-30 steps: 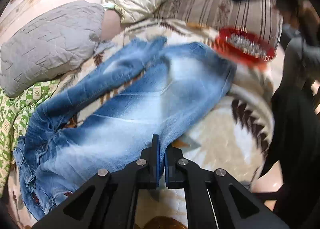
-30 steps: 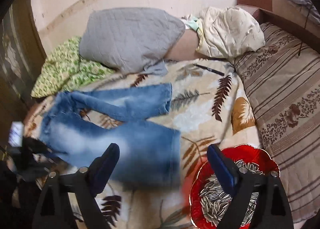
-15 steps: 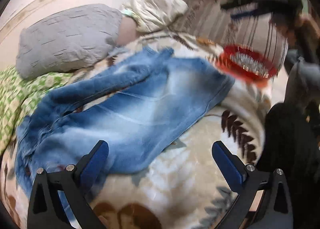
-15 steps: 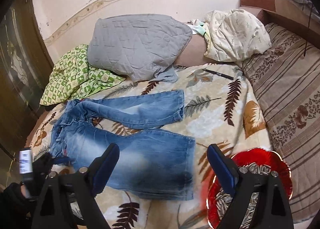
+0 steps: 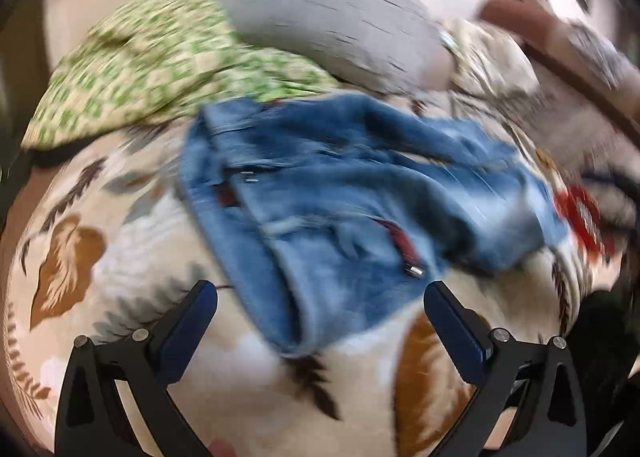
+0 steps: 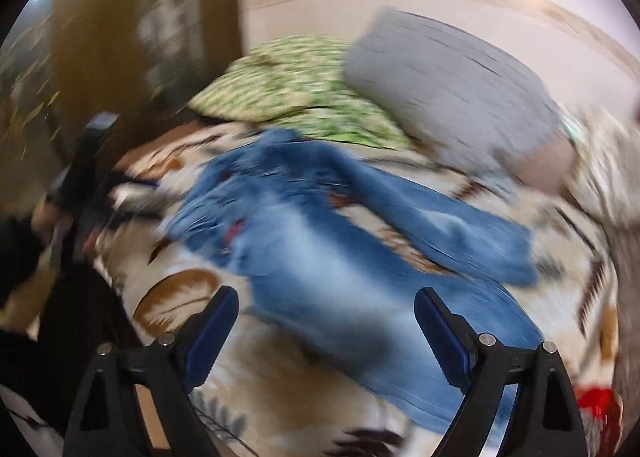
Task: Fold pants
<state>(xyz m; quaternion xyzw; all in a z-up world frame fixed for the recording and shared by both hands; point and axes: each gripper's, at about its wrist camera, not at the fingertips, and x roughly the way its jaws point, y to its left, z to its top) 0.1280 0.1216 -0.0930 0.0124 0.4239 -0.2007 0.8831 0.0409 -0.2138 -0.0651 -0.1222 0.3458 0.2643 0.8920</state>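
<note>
Blue jeans [image 5: 352, 201] lie spread on a leaf-patterned blanket [image 5: 80, 257], legs apart and pointing right. In the left wrist view my left gripper [image 5: 320, 309] is open and empty, just above the waistband end. In the right wrist view the jeans [image 6: 320, 257] lie with the waist at the left. My right gripper [image 6: 326, 317] is open and empty over the near leg. Both views are motion-blurred.
A grey pillow [image 5: 332, 13] and a green patterned cloth [image 5: 152, 65] lie behind the jeans. A red bowl [image 5: 584, 221] sits at the right, also in the right wrist view [image 6: 600, 405]. A brown door or cabinet [image 6: 100, 37] stands at the left.
My left gripper opened and swung left to the waistband end. My right gripper swung left from the bowl to above the near leg. The jeans have not moved.
</note>
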